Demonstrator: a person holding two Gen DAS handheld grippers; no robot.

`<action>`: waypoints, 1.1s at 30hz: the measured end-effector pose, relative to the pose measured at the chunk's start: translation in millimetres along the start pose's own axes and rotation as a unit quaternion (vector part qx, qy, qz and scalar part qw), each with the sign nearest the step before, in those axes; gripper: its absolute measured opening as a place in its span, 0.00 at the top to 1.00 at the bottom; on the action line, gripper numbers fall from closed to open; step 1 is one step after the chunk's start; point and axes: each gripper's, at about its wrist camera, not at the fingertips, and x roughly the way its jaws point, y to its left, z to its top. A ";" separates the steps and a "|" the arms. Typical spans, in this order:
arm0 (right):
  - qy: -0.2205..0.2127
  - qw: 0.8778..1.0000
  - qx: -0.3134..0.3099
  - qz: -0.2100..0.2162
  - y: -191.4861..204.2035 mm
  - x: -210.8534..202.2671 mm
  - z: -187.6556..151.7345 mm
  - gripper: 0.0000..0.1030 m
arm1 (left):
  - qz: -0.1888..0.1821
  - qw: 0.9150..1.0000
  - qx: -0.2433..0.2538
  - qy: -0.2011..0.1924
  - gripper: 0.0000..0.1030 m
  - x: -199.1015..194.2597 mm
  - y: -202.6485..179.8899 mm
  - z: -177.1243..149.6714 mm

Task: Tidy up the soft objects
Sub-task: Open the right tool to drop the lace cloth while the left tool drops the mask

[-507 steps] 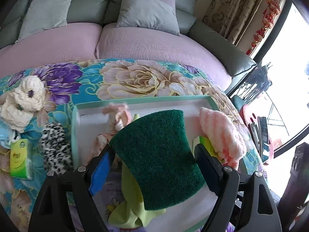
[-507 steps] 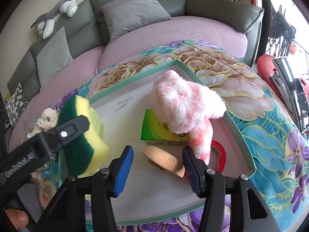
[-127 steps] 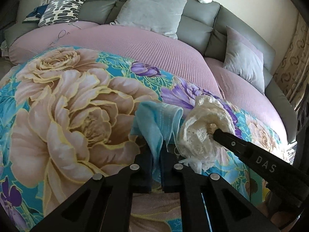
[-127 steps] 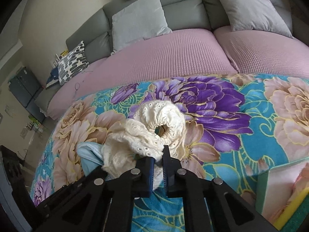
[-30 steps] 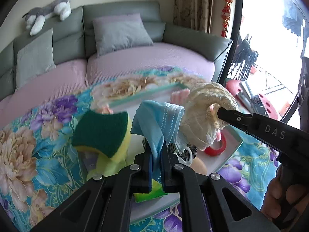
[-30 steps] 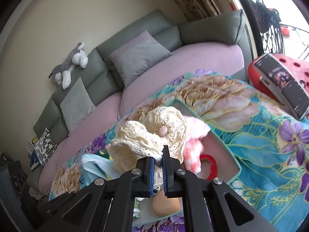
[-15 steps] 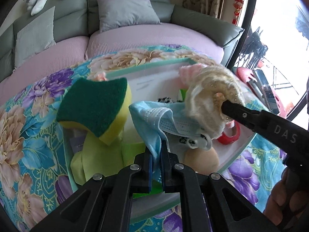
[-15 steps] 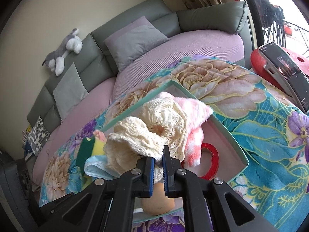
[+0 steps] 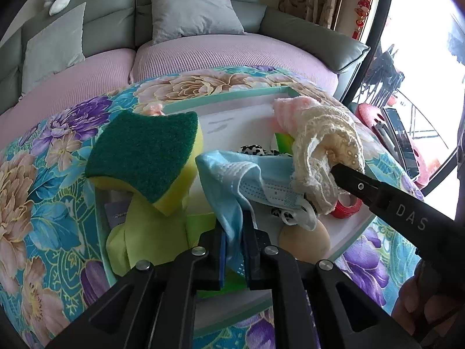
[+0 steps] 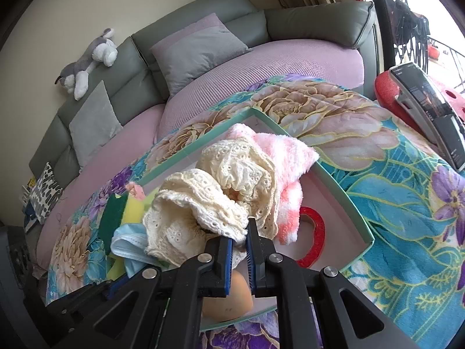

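The left gripper (image 9: 234, 250) has its jaws pinched tight on a pale blue face mask (image 9: 247, 174), which hangs over the near half of the shallow green-rimmed tray (image 9: 221, 100). Just beside it, the right gripper (image 10: 239, 254) has its jaws clamped on a cream lace cloth (image 10: 215, 200), bunched above the tray's middle and touching the mask. Under them, at the tray's near edge, sits a tan round sponge (image 9: 305, 242); a lime-green cloth (image 9: 145, 232) lies at the near left corner with a green-and-yellow scrub sponge (image 9: 148, 157) propped above it. A red tape ring (image 10: 312, 237) lies by the right wall, a pink fluffy towel (image 10: 287, 160) toward the far right corner. The tray rests on a floral cover (image 10: 407, 203), with the sofa (image 9: 221, 55) beyond.
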 end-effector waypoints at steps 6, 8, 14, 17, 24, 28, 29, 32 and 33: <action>-0.002 1.000 -0.009 -0.009 6.5 -5.9 0.5 0.89 | -0.001 1.000 -0.011 0.003 0.73 -15.3 7.2 -1.4; -0.001 1.000 -0.012 -0.012 7.7 -6.4 0.5 0.89 | 0.000 1.000 -0.013 0.001 0.72 -21.8 9.4 -1.8; 0.006 0.999 -0.023 -0.024 12.2 -7.2 0.3 0.87 | 0.007 0.999 -0.030 -0.019 0.59 -47.5 21.2 -5.0; 0.007 0.999 -0.030 -0.033 15.7 -9.4 0.1 0.83 | 0.022 0.998 -0.049 -0.024 0.49 -53.6 32.8 -8.1; 0.015 0.998 -0.038 -0.049 22.3 -14.9 -2.2 0.58 | 0.078 0.991 -0.107 -0.014 0.36 -52.9 67.4 -18.2; 0.018 0.998 -0.044 -0.052 26.9 -17.4 -3.9 0.44 | 0.102 0.987 -0.126 -0.007 0.29 -52.4 82.5 -26.9; 0.018 0.997 -0.045 -0.055 28.0 -18.0 -4.1 0.44 | 0.105 0.986 -0.130 -0.006 0.23 -53.0 85.3 -28.9; 0.019 0.996 -0.051 -0.064 31.8 -19.3 -5.7 0.39 | 0.106 0.984 -0.141 -0.004 0.22 -53.8 92.4 -33.0; 0.020 0.996 -0.051 -0.066 32.9 -19.5 -6.4 0.36 | 0.106 0.984 -0.146 -0.005 0.22 -54.5 94.4 -34.7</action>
